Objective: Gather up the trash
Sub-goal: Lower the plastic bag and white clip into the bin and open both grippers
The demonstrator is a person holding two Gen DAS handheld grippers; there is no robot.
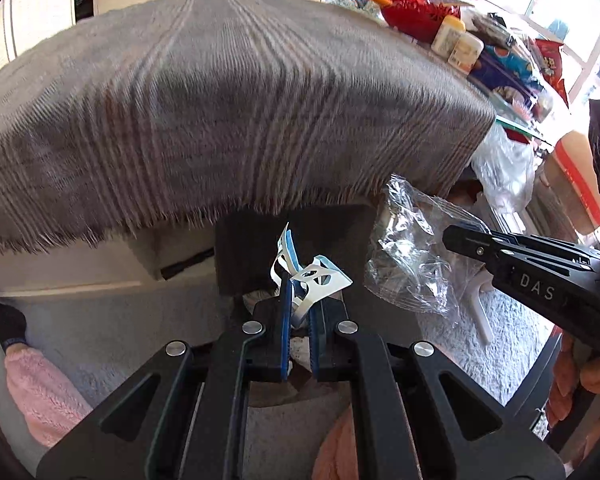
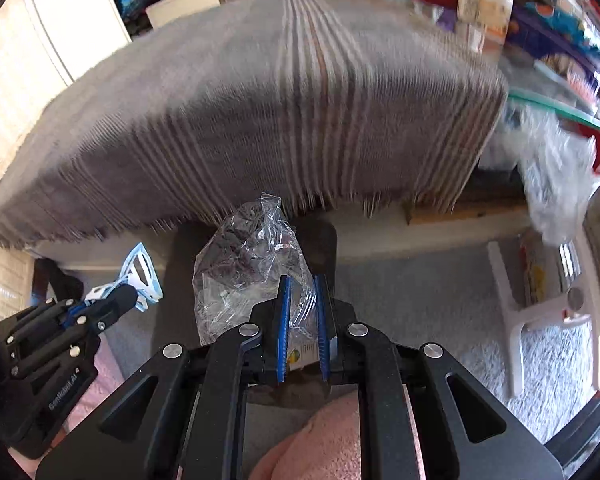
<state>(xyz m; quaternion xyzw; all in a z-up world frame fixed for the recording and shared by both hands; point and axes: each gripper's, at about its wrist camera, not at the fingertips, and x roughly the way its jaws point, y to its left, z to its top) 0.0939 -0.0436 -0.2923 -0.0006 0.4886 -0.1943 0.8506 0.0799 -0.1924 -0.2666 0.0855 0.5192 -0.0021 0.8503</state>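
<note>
My left gripper point(image 1: 299, 300) is shut on a crumpled white and light-blue scrap point(image 1: 316, 276), which sticks up past its fingertips. In the right wrist view the same gripper point(image 2: 134, 294) comes in from the left with the scrap point(image 2: 138, 266). My right gripper point(image 2: 302, 280) is shut on a crinkled clear plastic bag point(image 2: 248, 260) that bulges ahead of it. In the left wrist view the right gripper point(image 1: 446, 236) reaches in from the right, pinching that bag point(image 1: 412, 260). Both point steeply down at a dark box-like thing point(image 1: 252, 248) under the table's edge; what it is stays unclear.
A table under a grey striped, fringed cloth point(image 1: 220, 100) fills the upper view. Jars, packets and a red bag point(image 1: 416, 10) crowd its right end, where a white plastic bag point(image 1: 500, 172) hangs. A white plastic stool point(image 2: 540, 316) stands on grey carpet point(image 2: 420, 292). Pink sleeves show low down.
</note>
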